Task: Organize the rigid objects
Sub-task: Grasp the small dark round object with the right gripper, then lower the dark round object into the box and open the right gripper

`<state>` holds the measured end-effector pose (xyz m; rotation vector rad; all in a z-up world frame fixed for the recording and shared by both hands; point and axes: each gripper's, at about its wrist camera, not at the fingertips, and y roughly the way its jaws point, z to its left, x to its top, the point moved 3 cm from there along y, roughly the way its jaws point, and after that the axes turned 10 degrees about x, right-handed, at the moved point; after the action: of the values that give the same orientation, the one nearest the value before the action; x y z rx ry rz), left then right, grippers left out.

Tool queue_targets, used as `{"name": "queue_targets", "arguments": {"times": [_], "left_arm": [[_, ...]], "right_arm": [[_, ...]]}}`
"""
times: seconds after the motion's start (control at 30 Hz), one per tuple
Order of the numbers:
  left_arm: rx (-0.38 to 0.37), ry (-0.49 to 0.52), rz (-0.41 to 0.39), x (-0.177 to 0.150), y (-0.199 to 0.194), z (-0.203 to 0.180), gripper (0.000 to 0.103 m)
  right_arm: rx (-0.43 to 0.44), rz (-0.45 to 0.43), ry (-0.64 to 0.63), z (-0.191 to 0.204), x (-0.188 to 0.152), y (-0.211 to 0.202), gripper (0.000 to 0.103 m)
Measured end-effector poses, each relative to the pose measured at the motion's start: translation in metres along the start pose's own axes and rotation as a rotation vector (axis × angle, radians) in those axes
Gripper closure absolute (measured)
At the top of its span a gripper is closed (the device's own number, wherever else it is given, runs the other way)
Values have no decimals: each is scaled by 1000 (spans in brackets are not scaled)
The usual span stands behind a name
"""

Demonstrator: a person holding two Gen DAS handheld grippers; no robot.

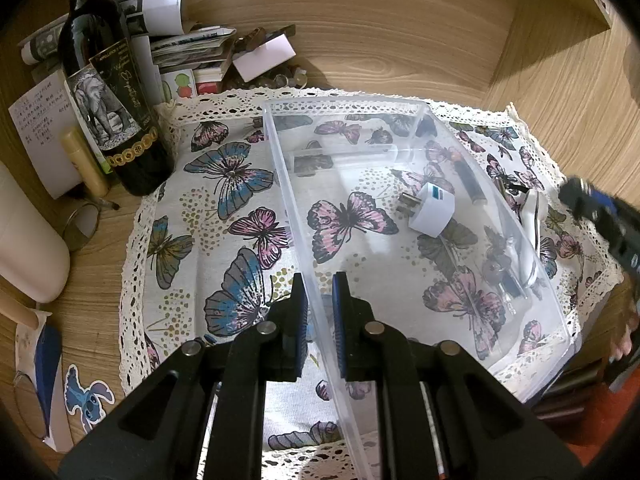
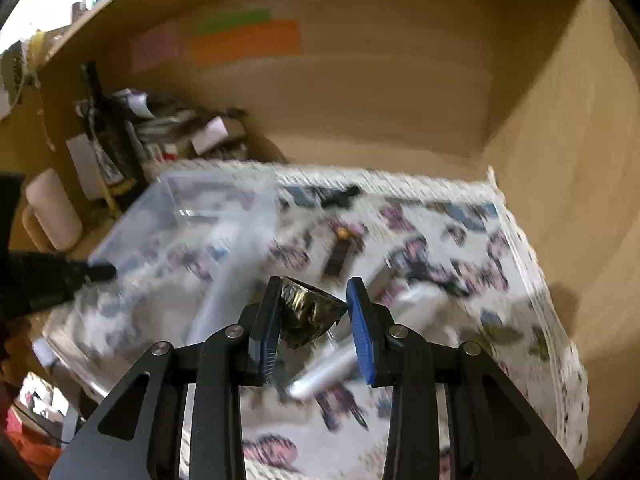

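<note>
A clear plastic bin [image 1: 276, 148] sits on a butterfly-print cloth [image 1: 224, 184]. My left gripper [image 1: 320, 292] is shut on the bin's near wall. Inside the bin lie a white plug adapter [image 1: 434, 210] and a dark cylinder [image 1: 470, 180]. A white object [image 1: 532, 216] lies just past the bin's right wall. In the blurred right wrist view, my right gripper [image 2: 314, 300] is shut on a dark crumpled foil object [image 2: 308, 312], held above the cloth [image 2: 460, 320] right of the bin [image 2: 200, 216]. A silver cylinder [image 2: 324, 372] and a dark rectangular item [image 2: 340, 256] lie below.
A wine bottle [image 1: 104, 92] stands left of the cloth, with stacked papers and cards [image 1: 188, 48] behind it. A white mug [image 1: 24, 240] and a ring [image 1: 82, 226] sit at the left. Wooden shelf walls [image 1: 552, 80] enclose the back and right.
</note>
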<state>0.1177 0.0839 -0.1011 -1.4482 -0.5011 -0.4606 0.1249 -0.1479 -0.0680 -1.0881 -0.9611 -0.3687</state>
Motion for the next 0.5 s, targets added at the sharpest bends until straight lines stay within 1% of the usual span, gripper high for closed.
{"name": "queue_targets", "arguments": {"times": [0.2,0.3,0.5], "left_arm": [[-10,-5,2,1,0,2,90],[-9,-5,2,1,0,2,91],[-12,-3,1,1,1,2,90]], "right_arm": [[67,-12,-39,15,22,18,73],[111,1,-68,28,31,30,73],[166,44,-133,50,40,52,73]]}}
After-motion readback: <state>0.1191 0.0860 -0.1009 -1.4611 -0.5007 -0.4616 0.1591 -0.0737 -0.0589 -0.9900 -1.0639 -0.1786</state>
